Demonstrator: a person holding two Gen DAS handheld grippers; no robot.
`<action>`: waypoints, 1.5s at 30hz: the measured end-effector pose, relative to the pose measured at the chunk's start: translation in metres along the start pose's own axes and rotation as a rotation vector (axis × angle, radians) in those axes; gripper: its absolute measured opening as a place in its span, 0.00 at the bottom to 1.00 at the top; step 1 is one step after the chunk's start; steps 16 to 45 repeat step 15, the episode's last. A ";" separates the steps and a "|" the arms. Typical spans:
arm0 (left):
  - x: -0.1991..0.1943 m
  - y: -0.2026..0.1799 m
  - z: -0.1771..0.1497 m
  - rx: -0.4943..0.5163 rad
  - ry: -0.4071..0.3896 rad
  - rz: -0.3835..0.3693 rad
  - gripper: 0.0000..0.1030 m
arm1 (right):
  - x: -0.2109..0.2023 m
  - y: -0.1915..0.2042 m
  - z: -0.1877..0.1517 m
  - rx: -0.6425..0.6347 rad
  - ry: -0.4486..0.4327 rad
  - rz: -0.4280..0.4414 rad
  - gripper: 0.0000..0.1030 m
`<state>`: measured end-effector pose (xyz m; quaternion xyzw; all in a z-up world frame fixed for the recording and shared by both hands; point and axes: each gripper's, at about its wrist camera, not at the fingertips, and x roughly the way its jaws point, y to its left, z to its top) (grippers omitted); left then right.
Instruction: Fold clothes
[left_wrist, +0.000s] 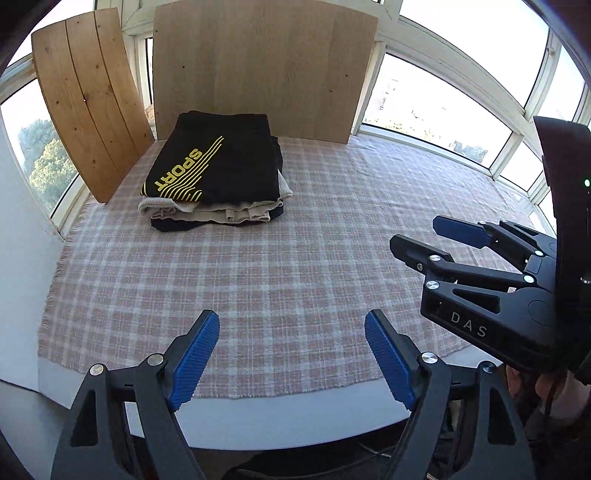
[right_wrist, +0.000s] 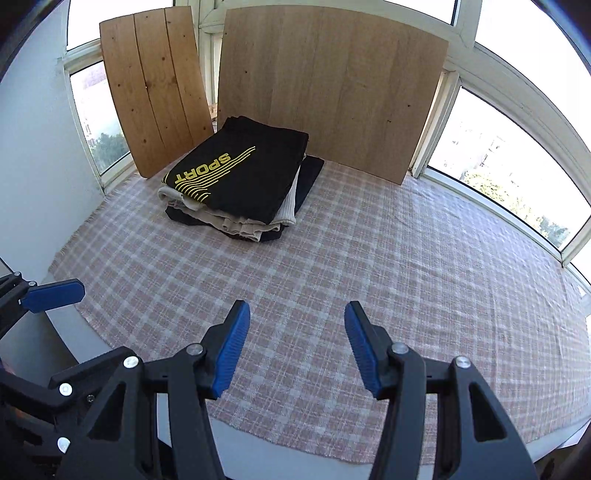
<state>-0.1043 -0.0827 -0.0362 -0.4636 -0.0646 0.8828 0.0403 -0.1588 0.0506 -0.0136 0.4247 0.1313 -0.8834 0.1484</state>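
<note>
Both wrist views look down-forward across the checked cloth, sharing the folded stack.

Location: home, glazed balcony or sunroom. Windows in white frames wrapped round table on far and side edges; trees and buildings seen outside. Table covered by checked cloth. Folded clothes stacked at far corner. Two wooden boards leaned upright against window frames.
</note>
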 end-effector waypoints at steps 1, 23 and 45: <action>-0.001 -0.001 -0.001 -0.002 -0.003 0.003 0.78 | -0.001 -0.001 -0.001 0.001 -0.001 -0.002 0.52; -0.011 -0.008 -0.004 0.015 -0.046 0.032 0.78 | -0.003 -0.009 -0.006 0.005 0.003 0.003 0.52; -0.011 -0.008 -0.004 0.015 -0.046 0.032 0.78 | -0.003 -0.009 -0.006 0.005 0.003 0.003 0.52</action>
